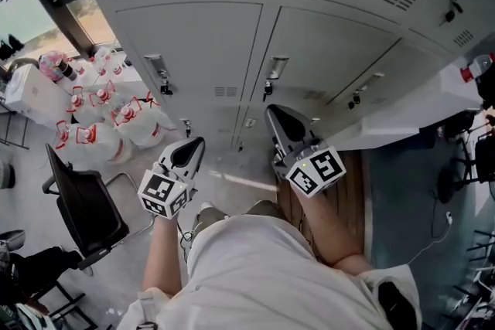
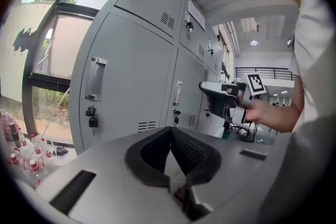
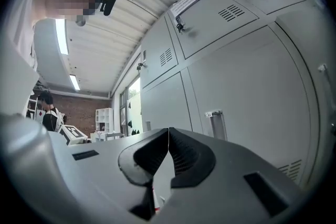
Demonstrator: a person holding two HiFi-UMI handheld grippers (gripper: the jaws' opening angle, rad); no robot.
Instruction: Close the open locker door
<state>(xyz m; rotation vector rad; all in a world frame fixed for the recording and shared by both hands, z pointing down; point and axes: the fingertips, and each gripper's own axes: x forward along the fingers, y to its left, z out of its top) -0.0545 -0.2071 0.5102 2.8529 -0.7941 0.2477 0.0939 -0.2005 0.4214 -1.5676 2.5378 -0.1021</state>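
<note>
Head view: the person stands facing a bank of grey lockers. The open locker door appears to be the pale panel swung out at lower right, to the right of both grippers. Its free edge is not clearly made out.

Left gripper: jaws pressed together, nothing between them, held in front of the closed doors.

Right gripper: jaws likewise clenched and empty. It is the nearer one to the open door but apart from it.

Step judged: approach, no contact with the door yet.

Next move likely calls for carrying the right gripper across to the panel's outer face. The closed jaws would then push it round until it seats flush.
</note>
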